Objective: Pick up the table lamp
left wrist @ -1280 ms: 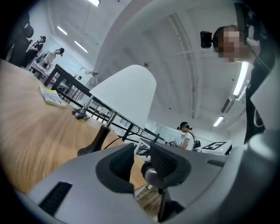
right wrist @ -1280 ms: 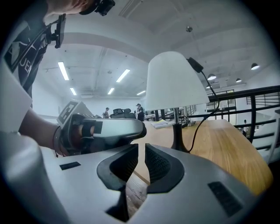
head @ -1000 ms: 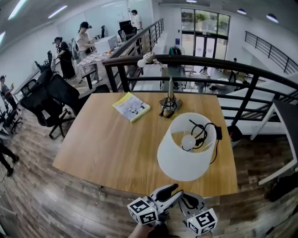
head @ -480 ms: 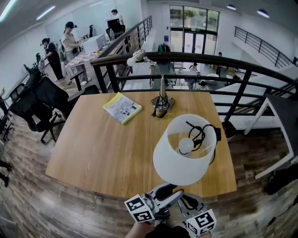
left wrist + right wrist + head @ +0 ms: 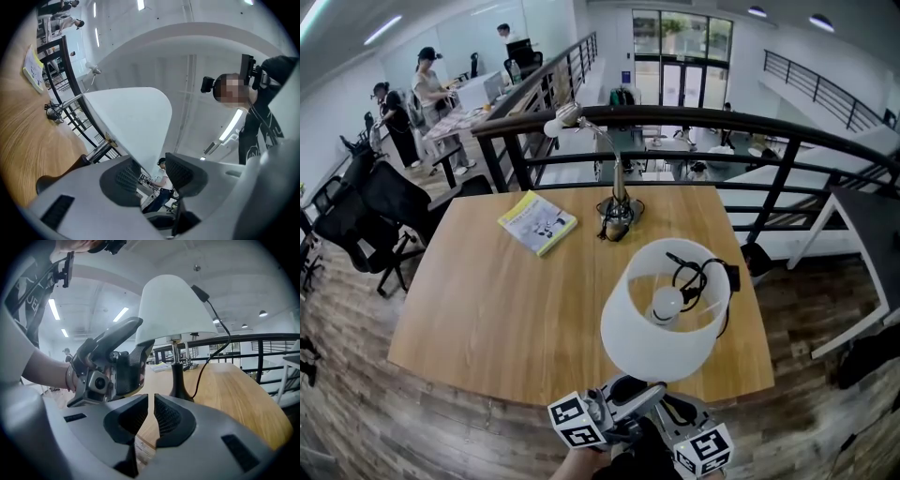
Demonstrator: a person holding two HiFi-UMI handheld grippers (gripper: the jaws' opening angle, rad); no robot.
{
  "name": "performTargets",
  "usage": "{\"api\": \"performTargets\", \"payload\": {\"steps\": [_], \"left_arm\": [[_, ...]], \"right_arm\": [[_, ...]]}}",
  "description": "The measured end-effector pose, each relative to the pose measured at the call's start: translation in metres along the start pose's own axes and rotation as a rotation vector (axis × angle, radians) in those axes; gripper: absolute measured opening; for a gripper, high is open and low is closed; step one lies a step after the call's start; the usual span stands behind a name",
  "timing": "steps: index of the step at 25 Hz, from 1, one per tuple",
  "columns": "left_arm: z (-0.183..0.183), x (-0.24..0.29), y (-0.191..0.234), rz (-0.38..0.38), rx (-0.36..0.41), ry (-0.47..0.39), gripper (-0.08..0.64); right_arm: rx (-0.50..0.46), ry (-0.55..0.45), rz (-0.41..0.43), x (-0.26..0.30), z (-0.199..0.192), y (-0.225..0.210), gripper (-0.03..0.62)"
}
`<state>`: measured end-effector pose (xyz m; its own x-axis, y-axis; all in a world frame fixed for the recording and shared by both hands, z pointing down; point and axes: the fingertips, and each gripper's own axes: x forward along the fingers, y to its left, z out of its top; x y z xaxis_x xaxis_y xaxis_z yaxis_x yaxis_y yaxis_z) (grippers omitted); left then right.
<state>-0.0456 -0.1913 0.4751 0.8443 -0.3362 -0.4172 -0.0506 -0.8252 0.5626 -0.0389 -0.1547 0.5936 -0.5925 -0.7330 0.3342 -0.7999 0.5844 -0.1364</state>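
Well, nothing's lifted yet: my left claw (image 5: 152, 171) has just been opening, nothing between its jaws, the table lamp (image 5: 136, 117) standing just ahead; my right claw (image 5: 151, 408) (idle) is pressed together.

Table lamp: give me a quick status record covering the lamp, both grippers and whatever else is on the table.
table lamp: upright on the table, near its front edge, not lifted
cord: black, bundled in the lamp's open top
left gripper: open, jaws have just been opening, nothing between them, beside the lamp
right gripper: shut, empty
also there: yellow booklet, desk lamp
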Motion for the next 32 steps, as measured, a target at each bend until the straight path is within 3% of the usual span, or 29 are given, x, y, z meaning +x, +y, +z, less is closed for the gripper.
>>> {"api": "performTargets", "payload": {"steps": [9,21,32], "left_arm": [[0.013,0.01,0.005,-0.048,0.016,-0.023,0.082],[0.039,0.038,0.019,-0.069,0.001,-0.087,0.033],[0.063,0.05,0.038,-0.048,-0.015,-0.118,0.023]], "right_arm": [[0.0,-0.011,0.005,0.014,0.011,-0.019,0.048],[-0.005,0.011,0.025,0.033,0.021,-0.041,0.048],[0.013,0.023,-0.012,0.061,0.036,-0.071,0.049]]}}
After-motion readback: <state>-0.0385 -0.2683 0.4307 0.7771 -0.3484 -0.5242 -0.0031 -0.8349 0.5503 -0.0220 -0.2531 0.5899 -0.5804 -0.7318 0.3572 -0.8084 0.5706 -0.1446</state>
